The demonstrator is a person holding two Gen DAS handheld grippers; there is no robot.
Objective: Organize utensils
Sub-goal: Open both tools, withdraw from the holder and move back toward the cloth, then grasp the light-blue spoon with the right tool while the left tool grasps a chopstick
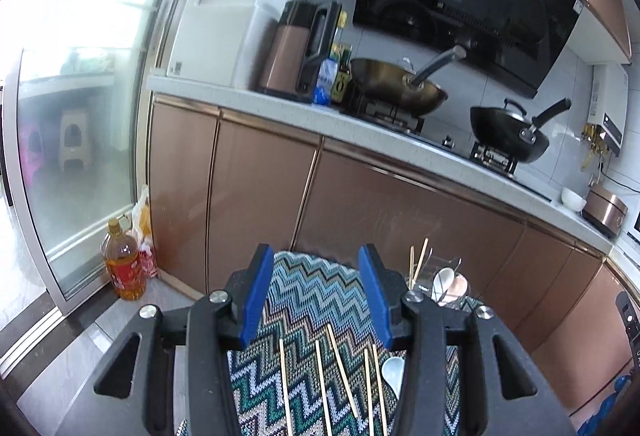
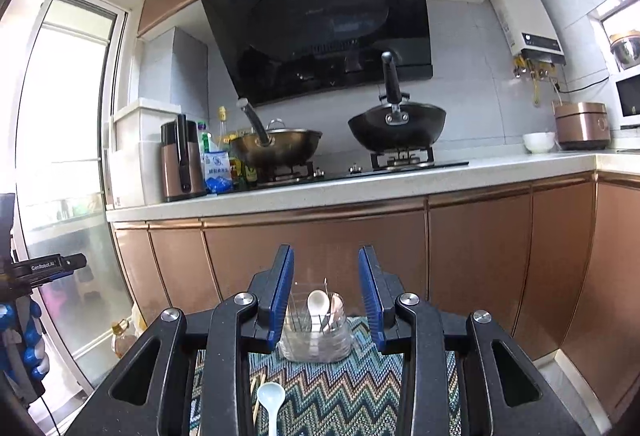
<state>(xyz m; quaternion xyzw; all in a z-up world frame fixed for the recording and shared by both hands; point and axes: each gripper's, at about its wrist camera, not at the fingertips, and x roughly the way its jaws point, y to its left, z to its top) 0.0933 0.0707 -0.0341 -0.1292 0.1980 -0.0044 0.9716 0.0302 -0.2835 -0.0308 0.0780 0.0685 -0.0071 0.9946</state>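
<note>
Both claws, left (image 1: pixel 316 292) and right (image 2: pixel 326 294), spread, pinching nothing; chopsticks (image 1: pixel 344 376) and spoon (image 2: pixel 271 398) before the jar (image 2: pixel 316 332).

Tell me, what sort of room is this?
A home kitchen, by the look of it. A black wok sits on a gas stove under a range hood, and a rice cooker stands on the counter.

Multicoloured zigzag cloth (image 1: pixel 308 300), white spoon (image 2: pixel 271 396), seemingly tan chopsticks (image 1: pixel 320 376)
</note>
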